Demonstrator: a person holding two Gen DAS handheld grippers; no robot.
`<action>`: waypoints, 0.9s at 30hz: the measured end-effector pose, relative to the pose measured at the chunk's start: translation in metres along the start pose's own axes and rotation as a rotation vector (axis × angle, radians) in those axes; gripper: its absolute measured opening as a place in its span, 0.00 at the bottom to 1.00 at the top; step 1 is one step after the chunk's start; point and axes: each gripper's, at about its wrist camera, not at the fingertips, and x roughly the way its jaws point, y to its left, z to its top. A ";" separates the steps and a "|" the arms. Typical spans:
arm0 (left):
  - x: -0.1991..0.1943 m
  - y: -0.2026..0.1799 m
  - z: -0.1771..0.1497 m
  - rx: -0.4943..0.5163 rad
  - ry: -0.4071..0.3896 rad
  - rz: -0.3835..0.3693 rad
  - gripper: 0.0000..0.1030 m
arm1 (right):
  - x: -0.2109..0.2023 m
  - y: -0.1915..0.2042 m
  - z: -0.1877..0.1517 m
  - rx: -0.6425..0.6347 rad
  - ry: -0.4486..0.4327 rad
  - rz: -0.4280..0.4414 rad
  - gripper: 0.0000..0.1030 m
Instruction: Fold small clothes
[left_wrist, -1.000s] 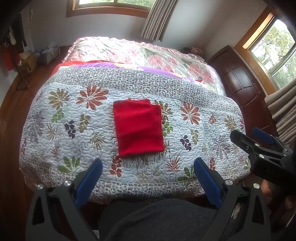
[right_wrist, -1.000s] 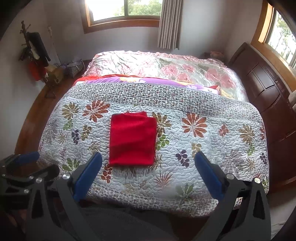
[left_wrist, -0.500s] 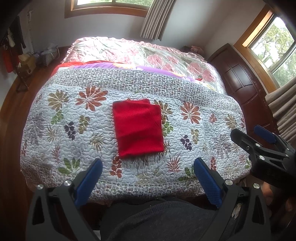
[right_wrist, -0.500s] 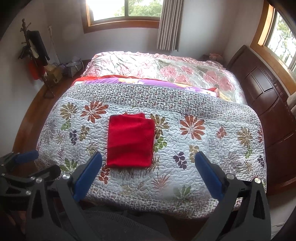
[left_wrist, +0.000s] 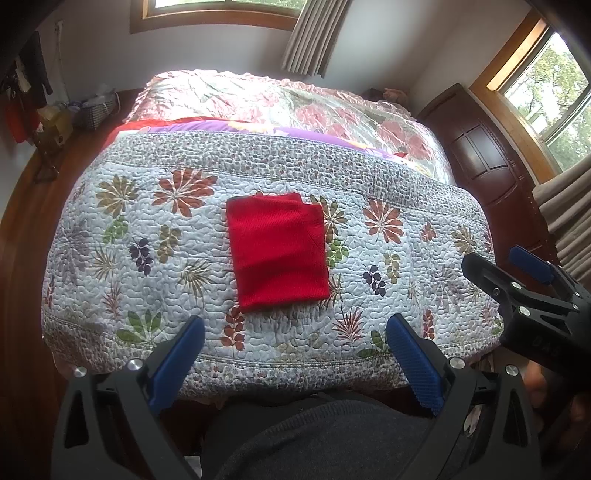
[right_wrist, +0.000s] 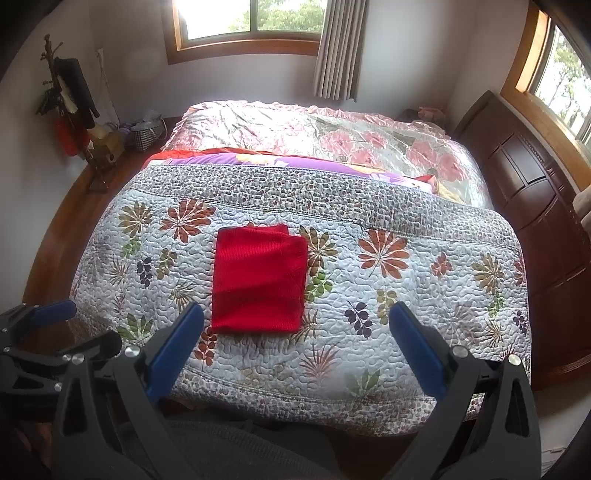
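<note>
On the quilted bed (left_wrist: 110, 258), a red garment (left_wrist: 277, 254) is lying folded; I am holding the left gripper (left_wrist: 295, 354) and right gripper (right_wrist: 295, 343) spread empty, probably finishing.

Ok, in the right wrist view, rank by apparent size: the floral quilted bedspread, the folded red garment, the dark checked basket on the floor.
1. Floral quilted bedspread, by far largest.
2. Folded red garment.
3. Dark checked basket, smallest, though it sits farther away, so its true size is unsure.
</note>
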 end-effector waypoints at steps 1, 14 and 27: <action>0.000 0.000 0.000 -0.001 -0.002 0.001 0.96 | 0.000 0.000 0.000 0.000 -0.003 -0.001 0.97; 0.001 0.002 0.004 -0.001 -0.003 0.000 0.96 | 0.002 0.002 0.005 -0.010 -0.005 -0.007 0.97; 0.003 0.001 0.004 -0.003 -0.003 0.000 0.96 | 0.007 -0.001 0.005 -0.010 0.006 -0.005 0.97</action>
